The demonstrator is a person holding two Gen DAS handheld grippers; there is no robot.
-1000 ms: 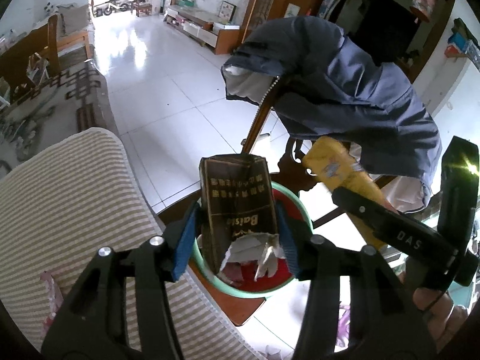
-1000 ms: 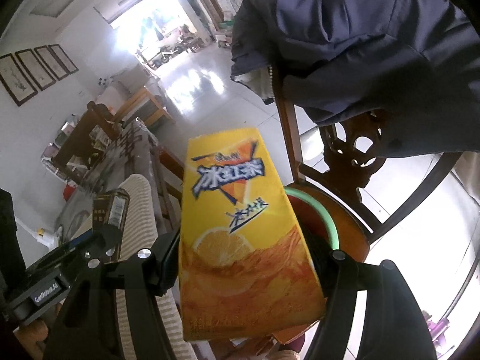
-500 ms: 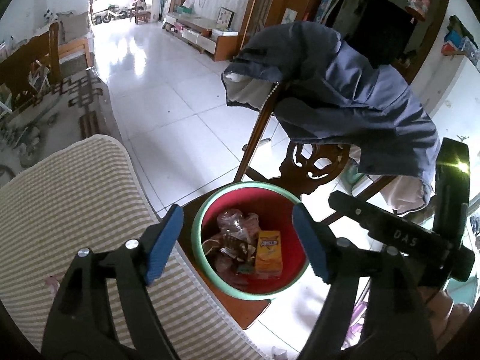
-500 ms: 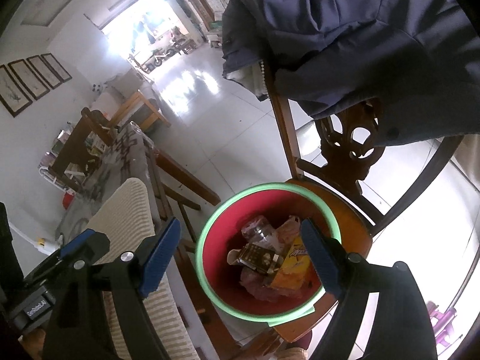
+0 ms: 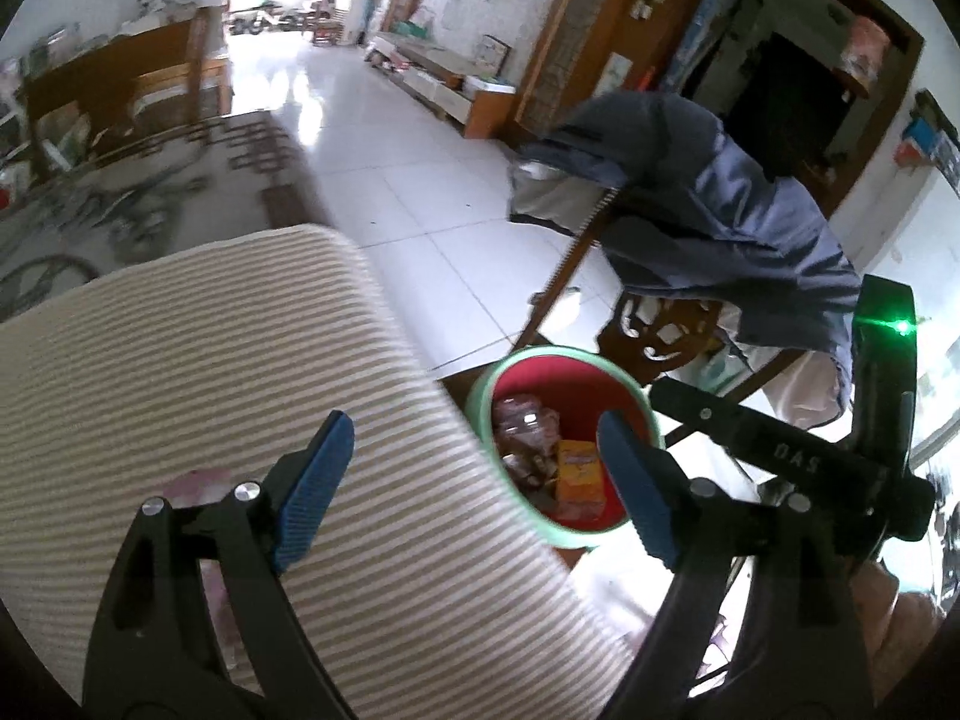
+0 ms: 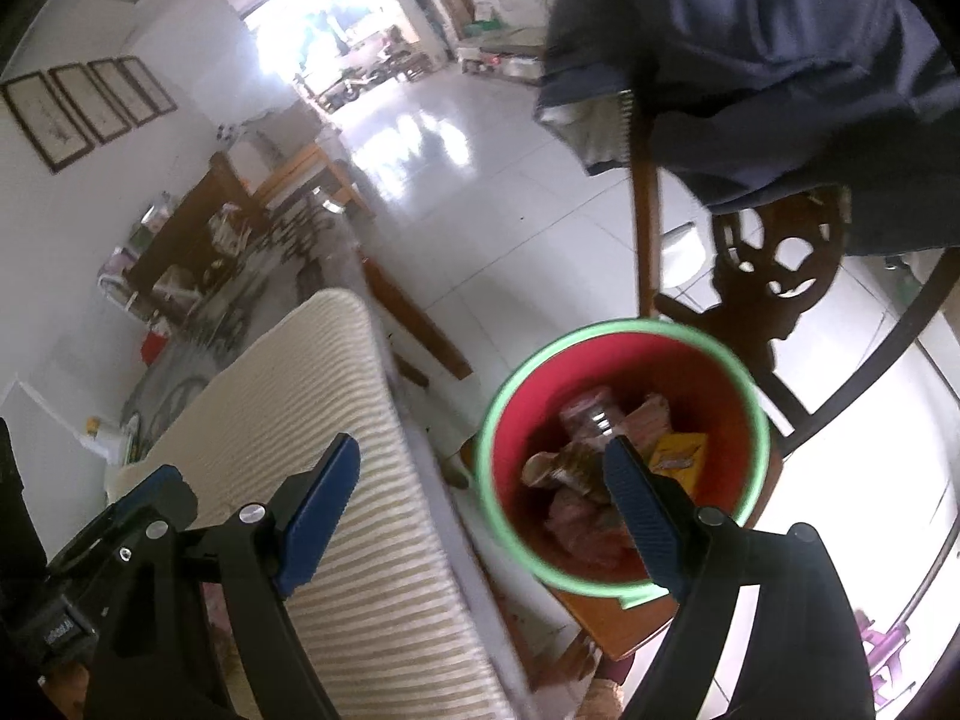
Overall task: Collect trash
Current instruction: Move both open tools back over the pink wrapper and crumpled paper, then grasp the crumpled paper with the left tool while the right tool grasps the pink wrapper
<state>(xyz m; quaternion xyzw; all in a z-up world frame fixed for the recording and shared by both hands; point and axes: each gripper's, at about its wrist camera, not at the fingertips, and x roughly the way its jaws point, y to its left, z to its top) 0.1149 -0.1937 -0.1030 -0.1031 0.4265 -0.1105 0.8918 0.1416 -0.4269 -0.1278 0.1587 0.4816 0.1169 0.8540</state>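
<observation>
Trash bin [image 6: 498,414] beside right tool [image 6: 480,495] — tool empty, wide apart

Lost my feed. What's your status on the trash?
Left gripper opening, empty. Right gripper open, empty. Yellow carton and wrappers lie in the red bin. Nothing in the way.

A second ago the left hand-held gripper [image 5: 474,483] clamped a torn brown carton and the right hand-held gripper [image 6: 483,507] a yellow drink carton [image 6: 678,456]; both cartons now lie in the red bin [image 6: 624,336]. The left jaws are opening with nothing between them, the right stand apart and bare. Both have swung off the bin toward the striped cushion [image 5: 198,360].
</observation>
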